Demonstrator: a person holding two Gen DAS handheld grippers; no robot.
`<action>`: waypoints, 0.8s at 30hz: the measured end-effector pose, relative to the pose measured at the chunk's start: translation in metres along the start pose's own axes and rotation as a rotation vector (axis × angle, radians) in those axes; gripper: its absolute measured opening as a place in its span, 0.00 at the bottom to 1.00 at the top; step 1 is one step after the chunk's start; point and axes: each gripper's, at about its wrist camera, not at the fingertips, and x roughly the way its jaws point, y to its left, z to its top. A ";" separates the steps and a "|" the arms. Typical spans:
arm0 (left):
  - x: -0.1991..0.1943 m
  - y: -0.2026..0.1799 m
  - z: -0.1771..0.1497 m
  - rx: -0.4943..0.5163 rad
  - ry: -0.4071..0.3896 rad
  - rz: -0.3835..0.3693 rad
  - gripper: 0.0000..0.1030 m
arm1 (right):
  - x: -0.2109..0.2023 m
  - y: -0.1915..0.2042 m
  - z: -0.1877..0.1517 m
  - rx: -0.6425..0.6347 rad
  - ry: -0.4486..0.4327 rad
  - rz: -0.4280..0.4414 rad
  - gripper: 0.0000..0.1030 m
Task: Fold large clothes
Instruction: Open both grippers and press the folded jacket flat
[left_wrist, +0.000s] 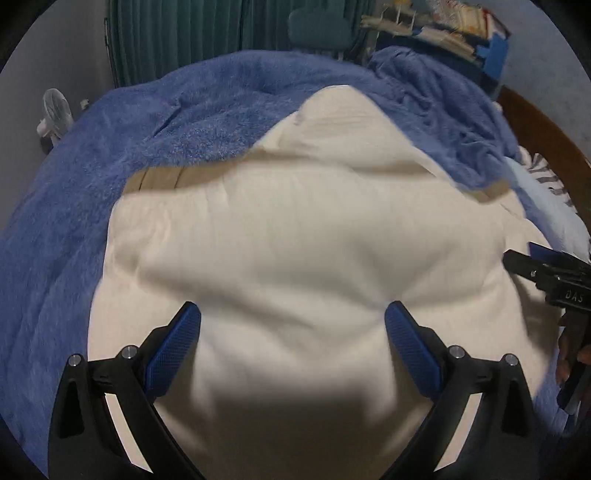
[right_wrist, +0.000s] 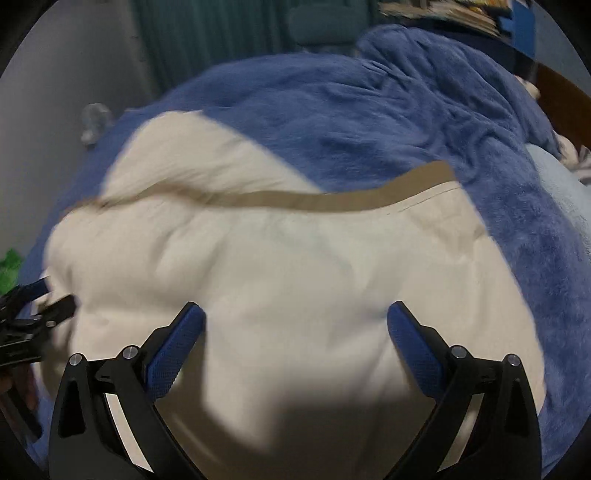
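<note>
A large cream garment (left_wrist: 295, 236) with a tan band (left_wrist: 162, 179) lies spread on a blue fleece blanket (left_wrist: 66, 221). It also shows in the right wrist view (right_wrist: 295, 266), with its tan band (right_wrist: 332, 201) running across. My left gripper (left_wrist: 293, 321) is open just above the cloth, holding nothing. My right gripper (right_wrist: 295, 325) is open above the cloth too, holding nothing. The right gripper shows at the right edge of the left wrist view (left_wrist: 546, 273); the left gripper shows at the left edge of the right wrist view (right_wrist: 33, 314).
The blue blanket (right_wrist: 406, 122) covers a bed and bunches up at the far right. A small white fan (left_wrist: 55, 110) stands by the wall on the left. Teal curtains (left_wrist: 184, 33) hang behind. A wooden headboard (left_wrist: 546, 125) and a striped pillow (left_wrist: 554, 177) are at the right.
</note>
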 end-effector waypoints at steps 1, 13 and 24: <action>0.006 0.004 0.007 0.001 0.007 0.013 0.94 | 0.008 -0.009 0.009 0.028 0.003 -0.031 0.93; 0.069 0.042 0.011 -0.107 0.070 0.006 0.95 | 0.069 -0.051 0.009 0.152 0.046 -0.121 0.93; 0.061 0.046 0.005 -0.117 0.037 0.004 0.94 | 0.049 -0.050 -0.006 0.133 0.028 -0.076 0.93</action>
